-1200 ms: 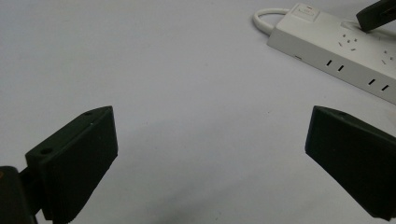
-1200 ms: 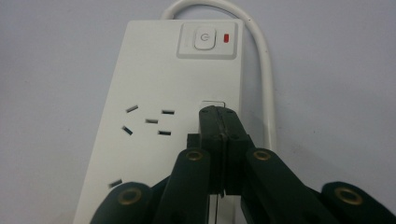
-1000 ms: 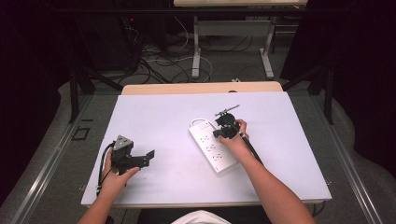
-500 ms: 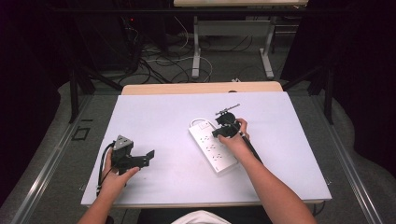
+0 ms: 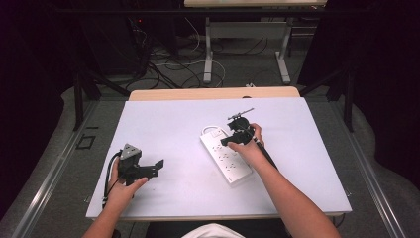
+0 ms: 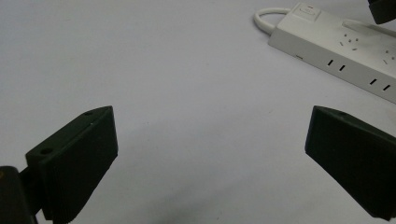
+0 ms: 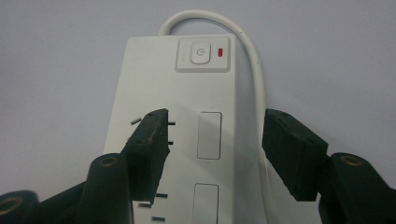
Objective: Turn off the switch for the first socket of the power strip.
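A white power strip [image 5: 226, 157] lies slantwise at the middle of the table, its switch end [image 7: 201, 53] farthest from me, with a red lamp beside the button. Its white cord [image 7: 254, 70] loops round that end and runs down one side. My right gripper [image 5: 233, 139] hovers open over the strip's far half, and its jaws straddle the sockets [image 7: 208, 135] with nothing between them. My left gripper [image 5: 153, 168] rests open near the table's front left, its fingers [image 6: 79, 154] wide apart and pointing toward the strip [image 6: 336, 51].
The white table top [image 5: 307, 144] ends in a wooden strip [image 5: 213, 93] at the back. Beyond it stand desk legs and loose cables [image 5: 183, 59] on the floor. Dark curtains close both sides.
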{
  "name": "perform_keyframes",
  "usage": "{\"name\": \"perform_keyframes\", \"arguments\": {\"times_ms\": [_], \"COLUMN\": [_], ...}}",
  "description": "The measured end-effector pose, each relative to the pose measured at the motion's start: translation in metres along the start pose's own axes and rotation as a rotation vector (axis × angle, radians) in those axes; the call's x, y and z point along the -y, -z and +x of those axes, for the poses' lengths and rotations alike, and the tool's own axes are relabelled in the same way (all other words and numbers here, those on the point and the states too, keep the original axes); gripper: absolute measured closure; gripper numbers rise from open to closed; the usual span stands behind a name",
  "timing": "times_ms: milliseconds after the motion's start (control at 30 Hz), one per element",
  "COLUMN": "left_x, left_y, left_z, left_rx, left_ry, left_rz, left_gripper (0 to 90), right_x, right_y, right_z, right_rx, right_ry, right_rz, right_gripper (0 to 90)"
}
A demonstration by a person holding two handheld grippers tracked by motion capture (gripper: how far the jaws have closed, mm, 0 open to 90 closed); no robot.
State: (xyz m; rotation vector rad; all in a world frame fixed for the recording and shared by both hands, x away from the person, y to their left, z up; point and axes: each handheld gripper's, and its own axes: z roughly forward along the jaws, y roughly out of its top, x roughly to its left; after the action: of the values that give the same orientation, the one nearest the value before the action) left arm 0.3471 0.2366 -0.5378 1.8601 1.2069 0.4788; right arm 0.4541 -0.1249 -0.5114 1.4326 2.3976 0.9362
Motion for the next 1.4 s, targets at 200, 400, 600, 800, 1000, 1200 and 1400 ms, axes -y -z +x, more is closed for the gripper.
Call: {"name": "perform_keyframes", "arguments": {"times_ms": [200,400,600,800,1000,1200,1400], "left_x": [0.0,0.0,0.0,0.0,-0.001,-0.001,-0.001], "left_y": [0.0,0.0,0.0,-0.001,-0.002,-0.002,-0.002], "left_z": [0.0,0.0,0.001,0.001,0.0,-0.001,-0.002], "left_rx": [0.0,-0.001,-0.004,-0.006,-0.006,0.007,0.015], "left_ry": [0.001,0.0,0.0,0.005,0.007,-0.005,-0.015], "left_rz": [0.001,0.001,-0.001,-0.007,-0.01,-0.026,-0.024], "left_gripper": [2.5,2.5,2.5,2.5,2.5,2.0,0.4], "right_x": [-0.003,-0.003,-0.003,-0.001,0.003,0.009,0.014], "right_y": [0.003,0.006,0.009,0.016,0.023,0.033,0.044], "right_z": [0.005,0.004,0.006,0.007,0.008,0.005,0.004], "right_rx": [0.046,0.037,0.03,0.033,0.021,0.025,0.019], "right_ry": [-0.013,-0.027,-0.006,0.028,0.033,0.063,0.081], "right_rz": [-0.027,-0.039,-0.053,-0.051,-0.072,-0.117,-0.122], "right_gripper": [14.9,6.3,0.0,0.0,0.0,0.0,0.0]}}
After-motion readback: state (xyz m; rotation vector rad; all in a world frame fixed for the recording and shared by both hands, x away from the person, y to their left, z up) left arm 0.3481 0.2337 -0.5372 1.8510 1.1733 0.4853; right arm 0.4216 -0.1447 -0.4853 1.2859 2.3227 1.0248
